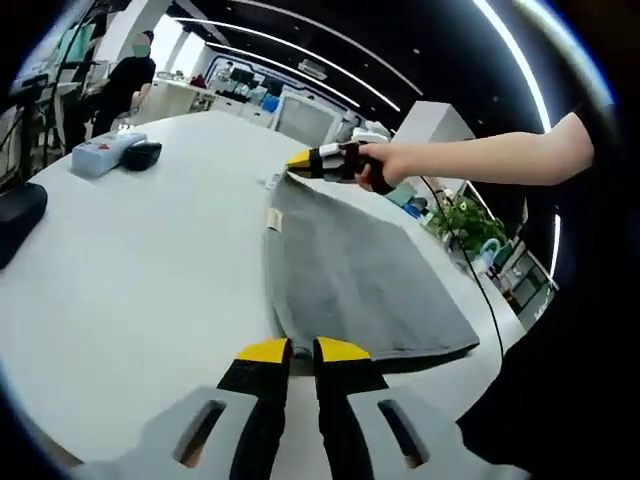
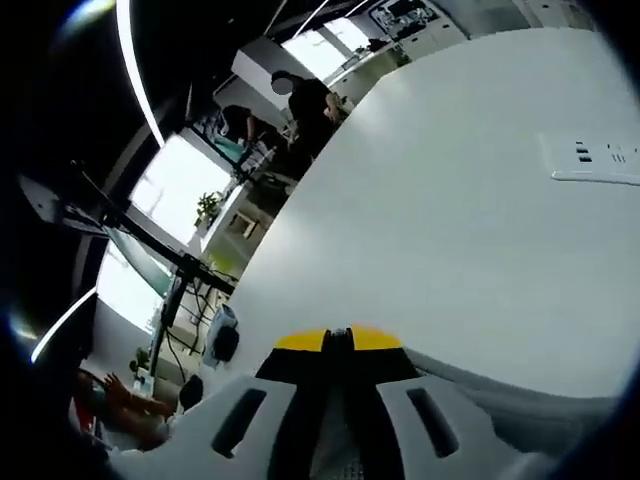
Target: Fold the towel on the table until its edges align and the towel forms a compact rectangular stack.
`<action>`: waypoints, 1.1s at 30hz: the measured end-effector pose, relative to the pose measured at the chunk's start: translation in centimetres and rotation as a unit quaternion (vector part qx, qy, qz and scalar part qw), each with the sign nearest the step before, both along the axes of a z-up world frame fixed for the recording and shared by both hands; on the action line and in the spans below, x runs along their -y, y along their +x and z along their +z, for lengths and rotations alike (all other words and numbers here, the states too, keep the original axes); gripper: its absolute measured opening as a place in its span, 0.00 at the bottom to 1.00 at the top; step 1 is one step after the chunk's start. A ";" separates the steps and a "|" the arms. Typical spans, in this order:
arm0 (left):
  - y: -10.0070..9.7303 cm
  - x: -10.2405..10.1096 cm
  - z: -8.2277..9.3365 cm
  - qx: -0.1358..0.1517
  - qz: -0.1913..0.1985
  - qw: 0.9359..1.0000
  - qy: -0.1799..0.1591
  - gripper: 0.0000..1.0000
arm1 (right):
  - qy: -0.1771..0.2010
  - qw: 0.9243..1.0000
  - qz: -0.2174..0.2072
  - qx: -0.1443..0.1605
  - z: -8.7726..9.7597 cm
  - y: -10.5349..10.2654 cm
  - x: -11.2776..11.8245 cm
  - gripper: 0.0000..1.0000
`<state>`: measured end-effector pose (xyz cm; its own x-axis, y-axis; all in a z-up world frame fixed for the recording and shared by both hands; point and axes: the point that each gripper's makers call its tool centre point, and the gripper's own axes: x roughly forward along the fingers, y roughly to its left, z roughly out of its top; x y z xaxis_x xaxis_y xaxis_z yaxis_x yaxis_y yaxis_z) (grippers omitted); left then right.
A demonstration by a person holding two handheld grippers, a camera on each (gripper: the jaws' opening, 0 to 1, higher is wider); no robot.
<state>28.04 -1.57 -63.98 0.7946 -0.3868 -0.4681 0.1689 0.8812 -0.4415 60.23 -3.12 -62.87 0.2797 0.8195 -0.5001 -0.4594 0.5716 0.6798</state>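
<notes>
Lying flat on the white table (image 1: 130, 270), the grey towel (image 1: 350, 275) has your right gripper (image 1: 297, 163) clamped on its far corner. Your left gripper (image 1: 302, 350) hovers at the towel's near edge, jaws slightly apart. Beyond the towel, ceiling light strips (image 1: 330, 45) cross a dark office.

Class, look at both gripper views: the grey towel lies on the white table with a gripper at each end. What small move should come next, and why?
Probably carry the right gripper, which looks shut on the towel's far corner, toward the left gripper at the near edge. The towel lies flat and unfolded on the table, so bringing the far edge over the near one would make the first fold.
</notes>
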 end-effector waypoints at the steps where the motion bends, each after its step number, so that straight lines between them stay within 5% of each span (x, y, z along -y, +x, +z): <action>1: 0.1 0.0 0.3 0.010 0.000 1.000 0.000 0.12 | 0.005 1.000 -0.003 -0.001 0.1 0.1 -0.1 0.00; 7: 0.2 0.4 1.8 0.029 0.005 1.000 -0.006 0.14 | 0.002 1.000 0.000 0.013 0.2 0.3 0.1 0.00; 9: 0.2 1.4 3.3 0.049 -0.007 0.998 -0.043 0.17 | 0.049 0.999 -0.008 0.022 1.6 0.2 -0.4 0.00; 11: 0.2 1.5 4.1 0.058 -0.006 0.997 -0.045 0.18 | 0.108 0.994 -0.017 0.013 3.5 0.0 -0.7 0.00; 16: 0.9 2.5 5.3 0.082 -0.021 0.996 -0.030 0.17 | 0.094 0.995 -0.014 0.043 4.5 -0.1 1.7 0.00; 20: 1.7 3.5 6.9 0.102 -0.027 0.993 -0.047 0.16 | 0.117 0.990 -0.021 0.076 6.5 0.1 4.0 0.00; 28: 2.4 5.6 8.8 0.128 -0.052 0.989 -0.046 0.16 | 0.100 0.987 -0.008 0.122 8.3 -0.6 7.5 0.00; 33: 2.7 6.2 9.6 0.123 -0.039 0.989 -0.067 0.15 | 0.025 0.976 0.110 0.187 7.5 -3.8 8.9 0.00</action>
<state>30.69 -7.72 -54.38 0.8430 -0.4974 -0.2047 0.3515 0.7975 -0.4904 56.38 -12.05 -55.34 0.2494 0.9013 -0.3542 -0.7884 0.4014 0.4662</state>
